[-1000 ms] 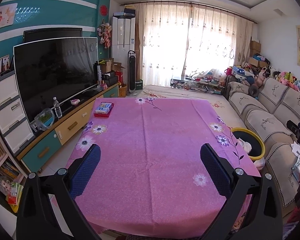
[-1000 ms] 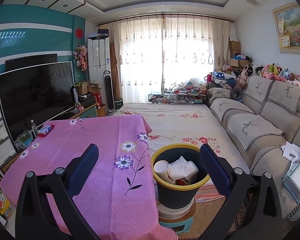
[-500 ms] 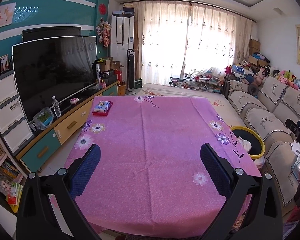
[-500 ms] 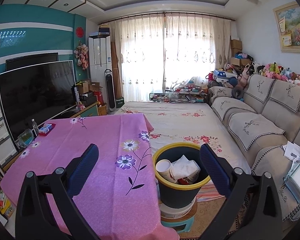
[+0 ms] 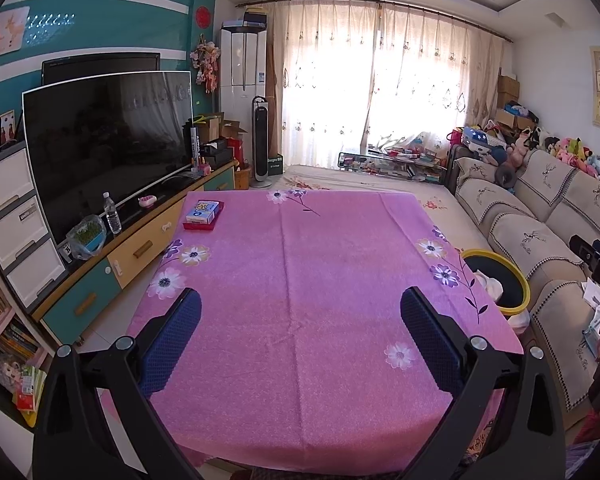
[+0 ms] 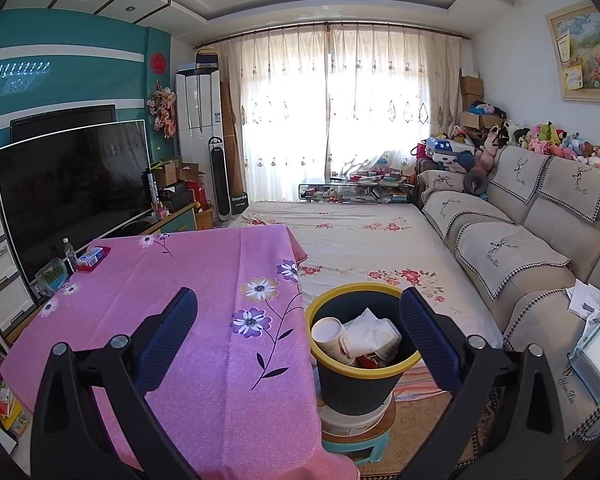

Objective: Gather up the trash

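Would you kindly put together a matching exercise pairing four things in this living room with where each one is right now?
Things:
1. paper cup
2. water bottle
3. small card box
4. trash bin

Places:
A. on the TV cabinet, in front of the television
B. on the red tray at the far left corner of the pink tablecloth
C. on the floor stool between the table and the sofa
D. inside the bin, beside crumpled paper

Pairs: 1-D, 2-A, 3-B, 4-C
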Action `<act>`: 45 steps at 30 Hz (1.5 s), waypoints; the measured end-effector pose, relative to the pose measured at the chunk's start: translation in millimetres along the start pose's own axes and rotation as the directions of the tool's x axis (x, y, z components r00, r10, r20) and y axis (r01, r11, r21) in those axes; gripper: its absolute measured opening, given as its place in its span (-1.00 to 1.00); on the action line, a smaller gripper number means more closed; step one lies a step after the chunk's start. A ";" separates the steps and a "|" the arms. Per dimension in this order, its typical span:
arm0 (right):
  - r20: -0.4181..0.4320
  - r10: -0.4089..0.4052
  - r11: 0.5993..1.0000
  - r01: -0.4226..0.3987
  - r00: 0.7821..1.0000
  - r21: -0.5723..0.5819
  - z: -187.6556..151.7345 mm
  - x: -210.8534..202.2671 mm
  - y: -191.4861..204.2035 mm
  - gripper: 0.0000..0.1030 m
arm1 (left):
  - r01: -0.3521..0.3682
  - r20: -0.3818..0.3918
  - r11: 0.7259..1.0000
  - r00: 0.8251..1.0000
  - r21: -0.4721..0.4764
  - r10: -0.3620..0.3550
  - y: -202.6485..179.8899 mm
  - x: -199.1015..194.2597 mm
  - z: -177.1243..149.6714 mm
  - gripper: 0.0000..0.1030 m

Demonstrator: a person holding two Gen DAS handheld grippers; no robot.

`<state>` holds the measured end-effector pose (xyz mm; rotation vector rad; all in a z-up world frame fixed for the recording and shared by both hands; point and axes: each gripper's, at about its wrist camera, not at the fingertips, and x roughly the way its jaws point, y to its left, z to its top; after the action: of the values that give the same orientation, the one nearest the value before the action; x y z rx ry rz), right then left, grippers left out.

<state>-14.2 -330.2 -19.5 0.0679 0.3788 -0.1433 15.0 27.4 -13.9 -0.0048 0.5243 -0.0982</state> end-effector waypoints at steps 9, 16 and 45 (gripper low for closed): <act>-0.005 0.006 1.000 -0.006 1.000 -0.004 0.0 1.8 2.4 0.87 | -0.002 -0.006 1.000 1.000 -0.002 0.002 -0.9 3.0 -3.5 0.91; -0.008 0.006 1.000 -0.006 1.000 -0.002 0.3 3.8 1.3 0.87 | 0.004 -0.015 1.000 1.000 -0.004 -0.004 0.3 6.8 -6.8 0.91; -0.023 0.004 1.000 -0.004 1.000 0.004 -4.3 12.7 0.5 0.87 | 0.004 -0.032 1.000 0.999 0.000 -0.004 -0.7 14.3 -9.1 0.91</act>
<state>-4.1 -330.9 -28.2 0.0745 0.4013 -0.1390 22.7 25.5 -28.9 -0.0038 0.5564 -0.1022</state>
